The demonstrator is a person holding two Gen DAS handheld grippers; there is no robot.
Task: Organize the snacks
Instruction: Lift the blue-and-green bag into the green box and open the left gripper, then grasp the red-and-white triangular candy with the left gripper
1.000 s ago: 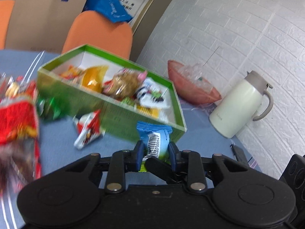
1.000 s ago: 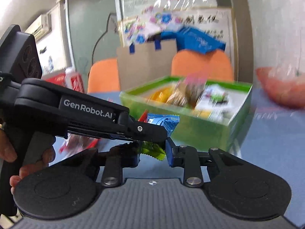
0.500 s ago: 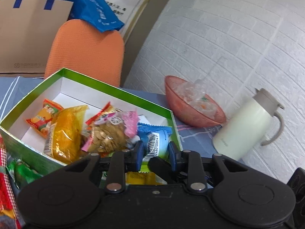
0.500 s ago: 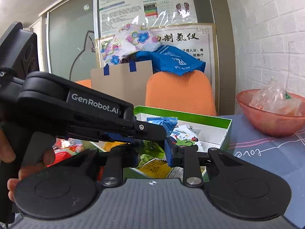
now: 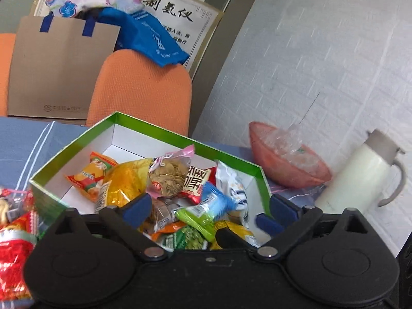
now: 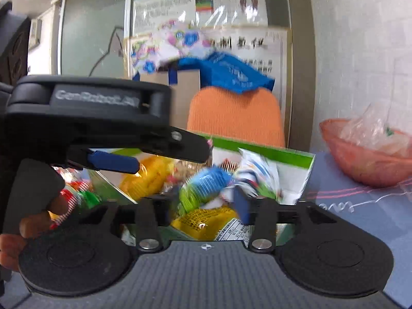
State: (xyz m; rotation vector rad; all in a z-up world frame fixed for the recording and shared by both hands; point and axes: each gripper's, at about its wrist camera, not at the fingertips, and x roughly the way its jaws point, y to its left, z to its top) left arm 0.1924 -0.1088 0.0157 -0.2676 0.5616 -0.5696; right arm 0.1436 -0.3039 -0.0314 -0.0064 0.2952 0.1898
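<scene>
Both carried packets have dropped since half a second ago: the green box (image 5: 159,131), at twelve o'clock from both cameras, now holds the blue-and-green packet (image 5: 206,207) among its heap. On the counter (image 5: 23,139), red snacks (image 5: 13,234) at nine o'clock are left to sort, so the job looks well along but unfinished. Left hand-held gripper (image 5: 206,212) is opening, pads wide apart, clamping nothing; right hand-held gripper (image 6: 203,200) likewise opening, nothing pressed between its pads

Black claw (image 5: 207,209), blue pads (image 5: 135,207)
</scene>
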